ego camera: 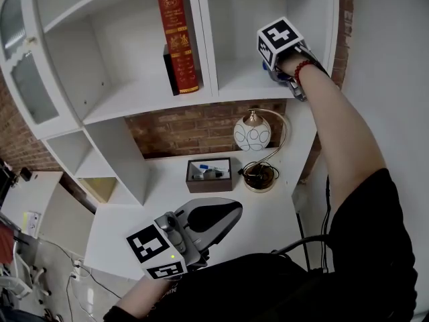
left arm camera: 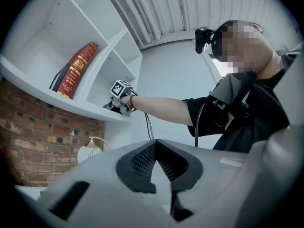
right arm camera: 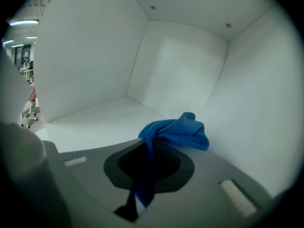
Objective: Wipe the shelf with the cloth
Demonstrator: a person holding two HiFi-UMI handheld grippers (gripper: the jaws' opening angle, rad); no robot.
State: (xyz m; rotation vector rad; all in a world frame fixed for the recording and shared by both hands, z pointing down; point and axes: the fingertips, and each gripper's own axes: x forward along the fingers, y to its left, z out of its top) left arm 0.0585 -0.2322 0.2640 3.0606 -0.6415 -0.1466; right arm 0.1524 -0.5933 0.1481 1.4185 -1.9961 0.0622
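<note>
Right gripper: we are reaching the right gripper (ego camera: 283,69) up at 1 o'clock in the head view, arm stretched out, into the right-hand bay of the shelf (ego camera: 238,82)
Right fingers: we are pinching the cloth (right arm camera: 180,132) between them, and a blue strip of it is running back through the dark pads toward the camera
Cloth: most of it is bunching up just past the fingertips, at 1 o'clock of the jaws in the right gripper view, close to the bay's right wall and low over the bay's white floor; we cannot tell whether it is touching the floor
Left gripper: we are holding the left gripper (ego camera: 204,221) low at 7 o'clock in the head view, over the desk (ego camera: 127,223), nose pointing toward 2 o'clock
Left fingers: they are pressing together at the tips, with nothing between them
Book (ego camera: 178,39): a red one is standing nearly upright at 12 o'clock, in the bay left of the one we are working in, well apart from the cloth
Lamp (ego camera: 253,133): round and white, it is sitting under the shelf against the brick wall (ego camera: 181,129)
Box (ego camera: 209,175): dark and open-topped, it is sitting on the desk at 7 o'clock of the lamp, near it
</note>
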